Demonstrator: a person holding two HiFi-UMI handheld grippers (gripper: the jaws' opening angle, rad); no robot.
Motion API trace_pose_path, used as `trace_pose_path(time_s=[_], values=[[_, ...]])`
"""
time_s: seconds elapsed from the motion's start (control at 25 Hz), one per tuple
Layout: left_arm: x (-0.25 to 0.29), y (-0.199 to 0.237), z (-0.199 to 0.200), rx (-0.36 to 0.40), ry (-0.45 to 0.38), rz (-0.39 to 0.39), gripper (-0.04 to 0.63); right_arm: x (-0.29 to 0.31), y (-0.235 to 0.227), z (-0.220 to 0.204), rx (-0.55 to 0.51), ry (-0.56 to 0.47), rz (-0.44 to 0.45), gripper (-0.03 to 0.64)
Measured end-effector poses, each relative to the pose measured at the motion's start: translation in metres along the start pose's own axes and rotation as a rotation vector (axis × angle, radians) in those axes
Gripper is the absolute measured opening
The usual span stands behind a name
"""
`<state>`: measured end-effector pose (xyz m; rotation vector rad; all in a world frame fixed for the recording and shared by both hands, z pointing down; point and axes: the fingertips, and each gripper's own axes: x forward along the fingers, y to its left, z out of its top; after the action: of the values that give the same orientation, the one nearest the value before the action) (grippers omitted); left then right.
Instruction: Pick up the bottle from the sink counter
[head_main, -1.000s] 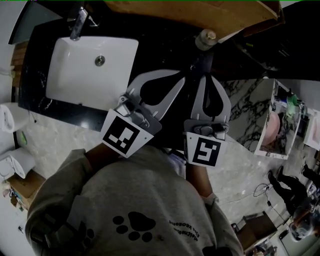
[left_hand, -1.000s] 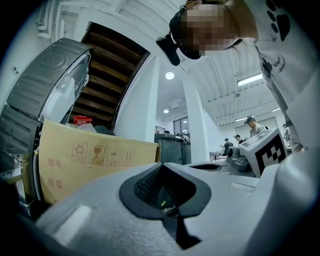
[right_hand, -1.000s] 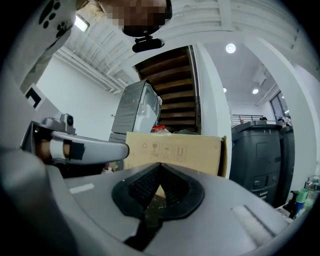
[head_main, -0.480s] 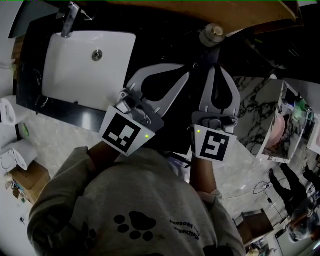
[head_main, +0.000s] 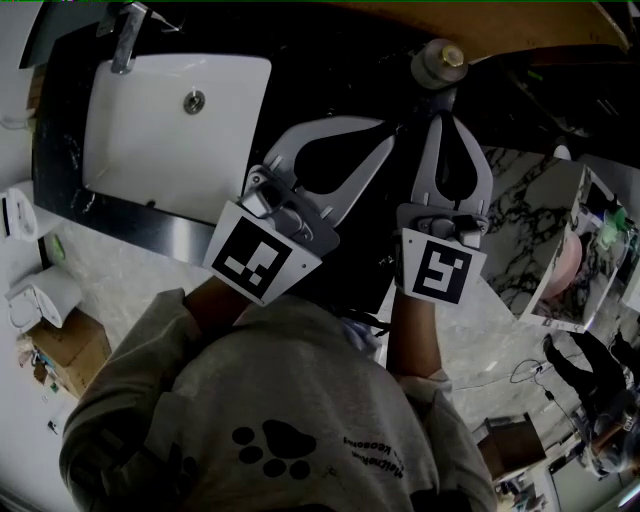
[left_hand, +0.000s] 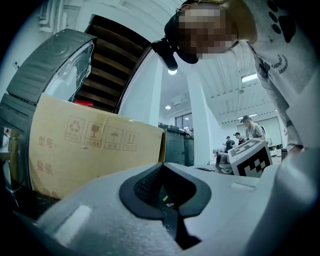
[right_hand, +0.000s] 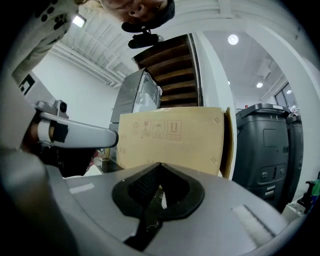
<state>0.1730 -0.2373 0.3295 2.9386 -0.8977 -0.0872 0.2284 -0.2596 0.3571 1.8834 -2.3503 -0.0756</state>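
Noted right of white rectangular ceramic sink (head_main: 150, 120): grey round brass-capped bottle (head_main: 438, 63); left gripper (head_main: 392, 130), right gripper (head_main: 441, 112), jaws together on nothing.

The black worktop (head_main: 320, 60) holds a white sink (head_main: 150, 140) at its left. A bottle (head_main: 438, 66) stands on it beside a cardboard box (head_main: 500, 22).

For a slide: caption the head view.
Left gripper and right gripper, both shut, point toward a bottle on a black sink counter.
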Motion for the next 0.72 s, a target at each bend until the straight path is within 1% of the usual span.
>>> trace_pose_path(time_s=[0.36,0.72], values=[[0.015,0.008,-0.024,-0.024,0.015,0.012,-0.002,0.015,-0.014,-0.023,-0.022,0.032,0.002,0.002],[0.03,0.011,-0.041,-0.045,0.026,0.028,-0.002,0.024,-0.021,-0.043,-0.006,0.057,0.016,0.002]])
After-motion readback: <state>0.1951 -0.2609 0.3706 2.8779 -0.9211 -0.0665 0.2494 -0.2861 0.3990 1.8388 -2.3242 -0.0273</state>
